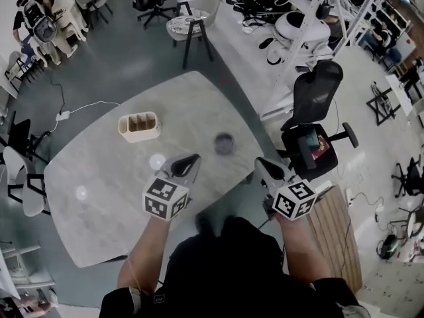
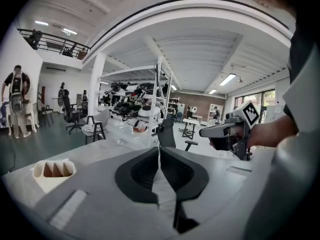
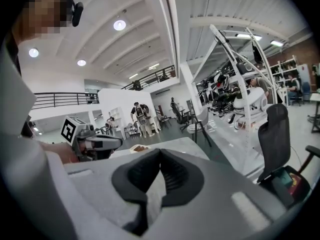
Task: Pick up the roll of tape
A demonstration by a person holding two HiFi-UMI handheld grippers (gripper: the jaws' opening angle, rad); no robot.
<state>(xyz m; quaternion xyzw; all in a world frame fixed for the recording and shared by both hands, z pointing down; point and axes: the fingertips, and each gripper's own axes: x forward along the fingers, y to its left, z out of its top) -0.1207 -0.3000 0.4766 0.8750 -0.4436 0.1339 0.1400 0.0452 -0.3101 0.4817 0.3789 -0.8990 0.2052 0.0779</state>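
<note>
The roll of tape (image 1: pixel 224 143) is a small dark ring lying flat on the pale marble table (image 1: pixel 106 204), a little right of its middle. My left gripper (image 1: pixel 192 159) hovers just near-left of the tape, its jaws closed together with nothing between them. My right gripper (image 1: pixel 260 162) is at the table's right edge, to the near-right of the tape, also shut and empty. In the left gripper view the closed jaws (image 2: pixel 159 149) hide the tape, and the right gripper (image 2: pixel 225 131) shows at the right. The right gripper view shows its shut jaws (image 3: pixel 159 153) and the left gripper (image 3: pixel 100 144).
A beige compartment organizer (image 1: pixel 140 126) stands on the table left of the tape, also seen as the organizer (image 2: pixel 52 171) in the left gripper view. A black office chair (image 1: pixel 315 105) and a wooden bench (image 1: pixel 334 234) stand right of the table. More chairs (image 1: pixel 20 177) line the left side.
</note>
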